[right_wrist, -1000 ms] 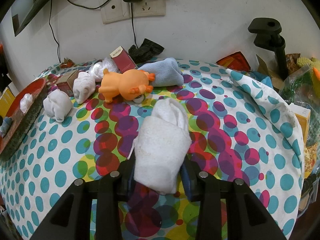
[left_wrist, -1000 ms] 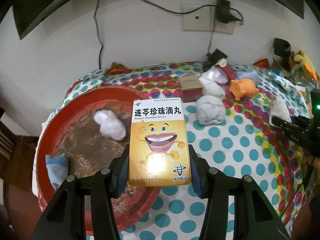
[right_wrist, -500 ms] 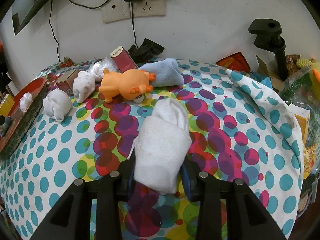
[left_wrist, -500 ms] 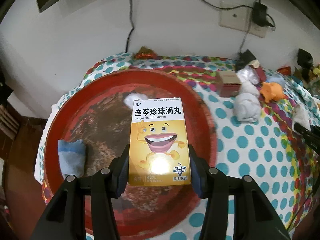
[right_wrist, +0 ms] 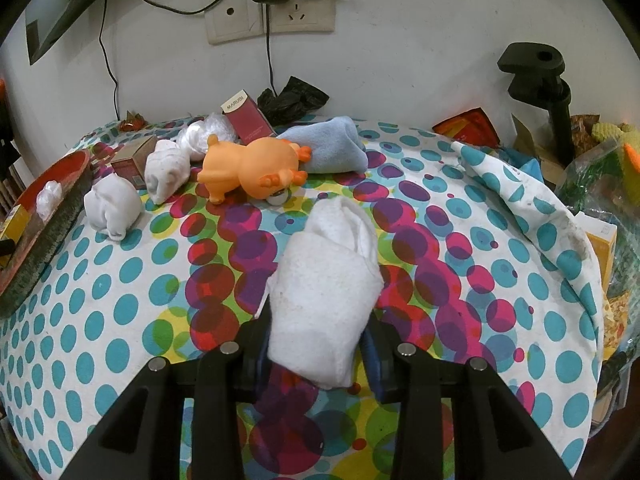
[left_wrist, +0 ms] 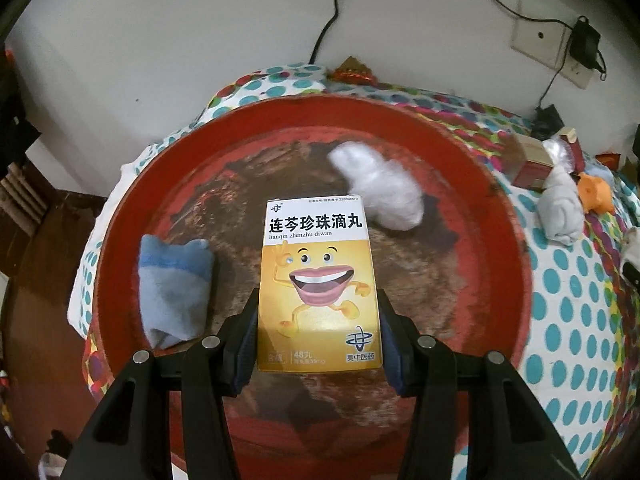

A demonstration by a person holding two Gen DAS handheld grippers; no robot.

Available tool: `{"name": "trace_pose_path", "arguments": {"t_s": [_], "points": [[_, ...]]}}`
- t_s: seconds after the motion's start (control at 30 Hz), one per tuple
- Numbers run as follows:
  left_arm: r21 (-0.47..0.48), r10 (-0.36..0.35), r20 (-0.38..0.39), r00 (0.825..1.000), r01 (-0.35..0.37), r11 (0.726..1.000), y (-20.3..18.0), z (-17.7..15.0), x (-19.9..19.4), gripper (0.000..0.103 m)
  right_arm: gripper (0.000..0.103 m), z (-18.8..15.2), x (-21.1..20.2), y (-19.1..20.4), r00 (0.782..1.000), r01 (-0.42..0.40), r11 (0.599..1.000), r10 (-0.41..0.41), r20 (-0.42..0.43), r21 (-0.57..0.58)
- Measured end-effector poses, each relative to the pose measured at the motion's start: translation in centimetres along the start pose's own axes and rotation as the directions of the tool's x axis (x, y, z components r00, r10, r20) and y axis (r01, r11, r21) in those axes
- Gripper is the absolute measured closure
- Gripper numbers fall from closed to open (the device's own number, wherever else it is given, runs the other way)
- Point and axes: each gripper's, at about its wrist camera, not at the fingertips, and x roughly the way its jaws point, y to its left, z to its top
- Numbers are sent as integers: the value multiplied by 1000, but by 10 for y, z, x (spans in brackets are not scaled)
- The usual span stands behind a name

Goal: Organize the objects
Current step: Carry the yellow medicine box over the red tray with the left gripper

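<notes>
L gripper [left_wrist: 318, 332] is clamped on a yellow medicine box [left_wrist: 318, 292], pads pressing both long sides, box upright w/ its cartoon-mouth face toward the cam. It's held over the red round tray [left_wrist: 516, 248]; can't tell whether the box's lower edge touches the tray floor. In the tray: a blue sock [left_wrist: 172, 284] left of the box near the rim, and a white cotton wad [left_wrist: 380, 188] just behind and right of the box. R gripper [right_wrist: 316, 340] is closed on a rolled white sock [right_wrist: 324, 292], fingers squeezing its near end, far end lying on the polka-dot tablecloth [right_wrist: 120, 312]. Beyond it on the cloth: an orange pig toy [right_wrist: 248, 168] on its side, a light-blue folded cloth [right_wrist: 328, 148] touching the toy's right, a maroon box [right_wrist: 246, 118] tilted behind, two white sock bundles [right_wrist: 112, 204] and a small brown carton [right_wrist: 132, 156] to the left, near the tray's edge. A black clamp stand [right_wrist: 540, 92] sits far right by the wall.
</notes>
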Motion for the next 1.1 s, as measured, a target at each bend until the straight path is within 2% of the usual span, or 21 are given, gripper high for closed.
{"name": "trace_pose_path", "arguments": {"t_s": [0.57, 0.73, 1.1], "points": [[-36, 25, -34, 999, -27, 999, 46, -9, 21, 55, 65, 0, 1, 1, 1000, 17, 1000, -17, 0, -5], [-30, 33, -38, 999, -34, 999, 48, -9, 21, 54, 65, 0, 0, 5, 1000, 20, 1000, -20, 1, -6], [-10, 1, -39, 999, -2, 1000, 45, -12, 21, 52, 65, 0, 0, 3, 1000, 27, 1000, -27, 1, -10]]}}
